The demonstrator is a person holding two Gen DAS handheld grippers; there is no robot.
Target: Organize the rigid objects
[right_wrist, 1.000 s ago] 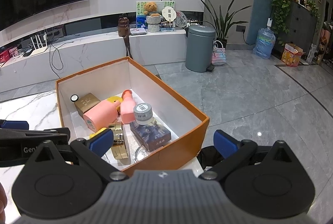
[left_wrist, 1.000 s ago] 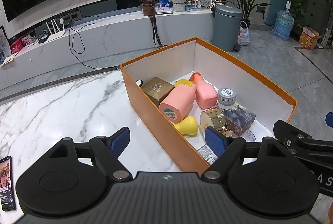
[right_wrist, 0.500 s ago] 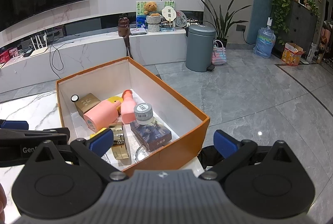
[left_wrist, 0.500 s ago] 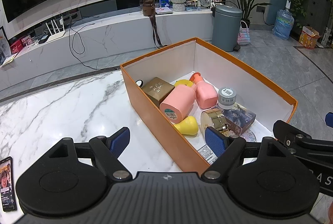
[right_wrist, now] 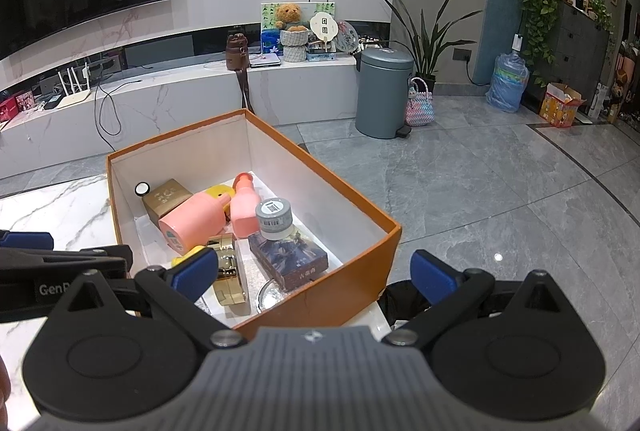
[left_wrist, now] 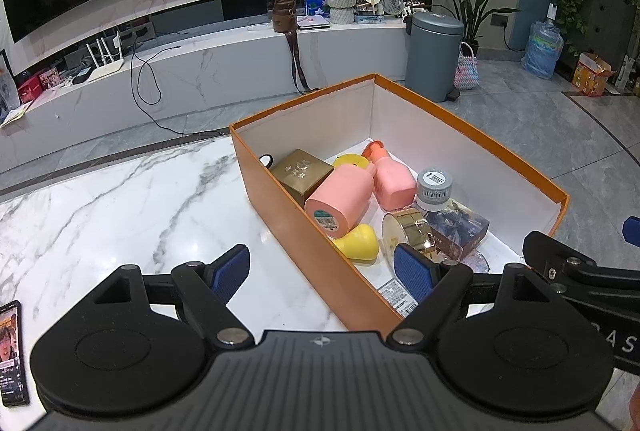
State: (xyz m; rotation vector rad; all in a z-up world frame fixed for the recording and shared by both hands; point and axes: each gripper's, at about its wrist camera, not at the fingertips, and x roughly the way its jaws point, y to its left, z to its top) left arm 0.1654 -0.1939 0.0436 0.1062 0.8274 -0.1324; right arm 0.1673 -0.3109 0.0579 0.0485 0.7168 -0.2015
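Both claws hang wide apart and hold nothing: the left claw straddles the near long wall of the orange box, and the right claw straddles its near corner. That reads as a pause over the box, either choosing a piece or with the packing done; I cannot tell which.

The box stands at the edge of the marble bench, and the rigid things lie inside it, none left on the bench beside it. Counted, as far as they show: 2 pink bottles, the larger pink bottle on its side against the smaller pink bottle; 1 gold box; 1 gold jar; 1 grey-lidded jar resting on 1 dark printed box; 2 yellow pieces, partly hidden. A phone lies at the bench's near left.
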